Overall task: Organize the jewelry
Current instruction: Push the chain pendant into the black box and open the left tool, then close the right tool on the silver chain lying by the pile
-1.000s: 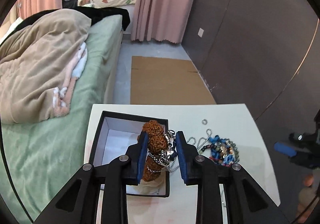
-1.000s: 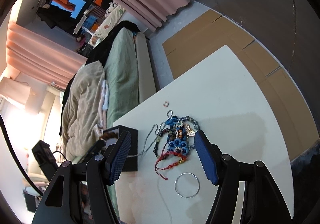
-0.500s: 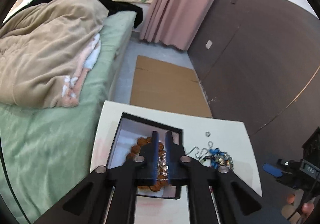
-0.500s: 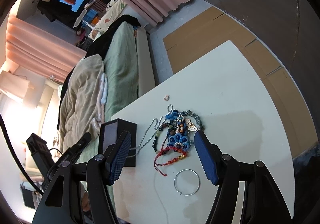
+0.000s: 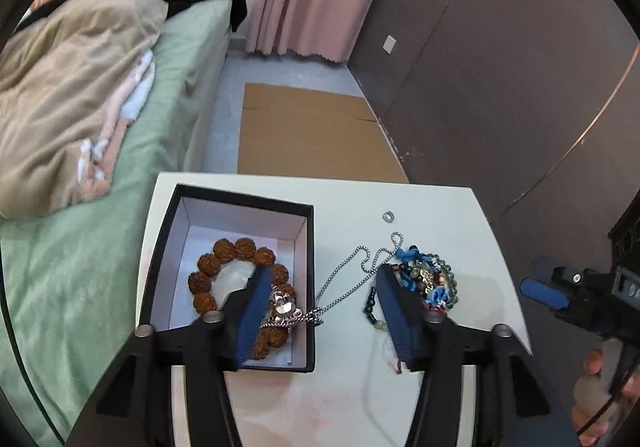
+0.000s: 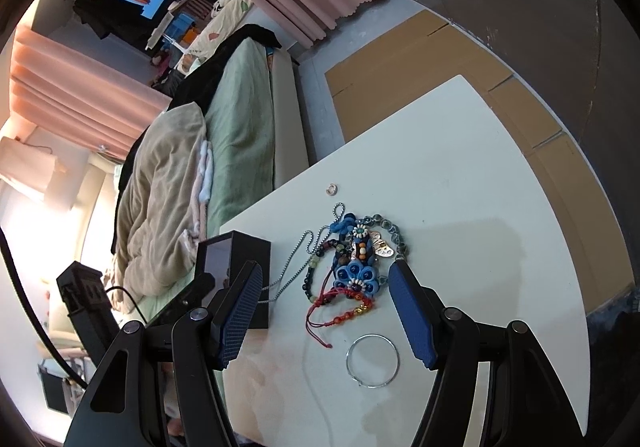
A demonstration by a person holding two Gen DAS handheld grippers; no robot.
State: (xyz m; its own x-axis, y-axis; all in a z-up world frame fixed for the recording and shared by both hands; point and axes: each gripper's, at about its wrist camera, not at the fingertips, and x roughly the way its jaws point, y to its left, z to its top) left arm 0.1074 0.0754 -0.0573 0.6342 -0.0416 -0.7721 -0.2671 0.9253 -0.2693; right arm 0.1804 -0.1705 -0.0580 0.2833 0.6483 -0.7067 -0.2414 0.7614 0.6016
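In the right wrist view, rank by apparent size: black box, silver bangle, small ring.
1. black box, though it sits partly behind a fingertip.
2. silver bangle, nearer the camera, so this comparison is only apparent.
3. small ring, clearly smallest, also farthest.

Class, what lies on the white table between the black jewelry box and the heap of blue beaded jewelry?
In the left wrist view, a silver ball chain spans that gap, one end draped over the black box, the other reaching the blue beaded heap.
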